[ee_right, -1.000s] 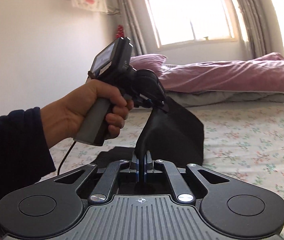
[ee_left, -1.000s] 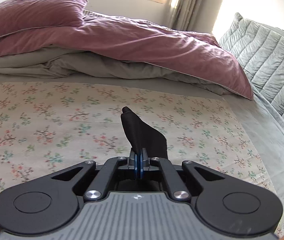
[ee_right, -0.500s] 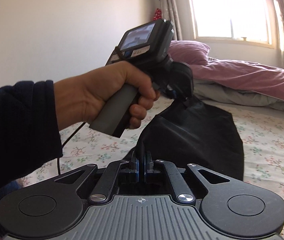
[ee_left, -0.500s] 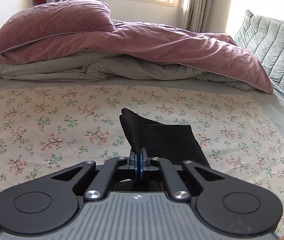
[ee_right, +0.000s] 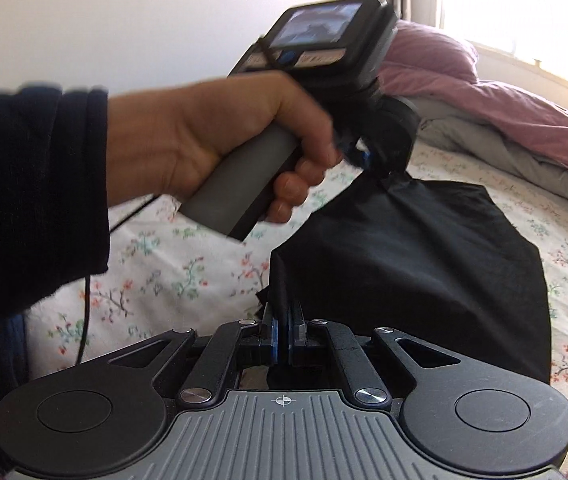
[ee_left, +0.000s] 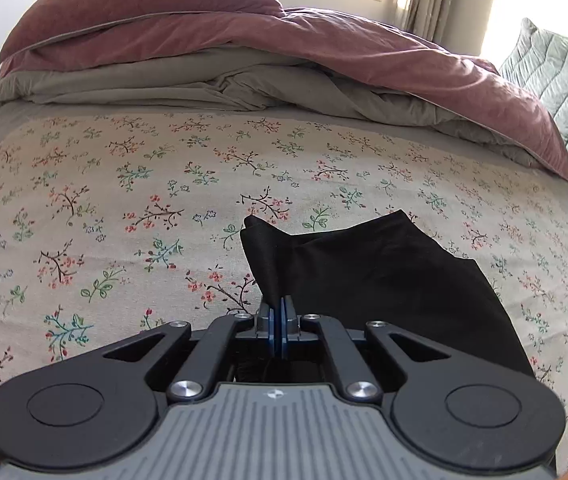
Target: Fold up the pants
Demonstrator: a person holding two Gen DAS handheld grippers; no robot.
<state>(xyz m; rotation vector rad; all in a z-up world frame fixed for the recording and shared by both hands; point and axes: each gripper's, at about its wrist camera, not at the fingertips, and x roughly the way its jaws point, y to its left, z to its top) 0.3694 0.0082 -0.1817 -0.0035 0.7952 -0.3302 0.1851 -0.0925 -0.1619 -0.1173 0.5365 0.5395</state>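
The black pants (ee_left: 388, 276) hang over the floral sheet (ee_left: 124, 208), held by both grippers. My left gripper (ee_left: 277, 322) is shut on one corner of the cloth, which sticks up past the pads. My right gripper (ee_right: 283, 328) is shut on another corner of the pants (ee_right: 416, 264). In the right wrist view the left gripper (ee_right: 368, 160) sits up and beyond, gripped by a hand, with the cloth stretched between the two. The lower part of the pants is hidden behind the gripper bodies.
A pink duvet (ee_left: 244, 36) over a grey blanket (ee_left: 156, 84) is piled at the head of the bed. A quilted grey cushion (ee_left: 564, 80) stands at the right. A cable (ee_right: 88, 304) hangs from the left hand.
Both grippers have carried the pants forward and lower over the sheet. More cloth has spread out to the right in the left wrist view. The left hand has come closer to the right camera.
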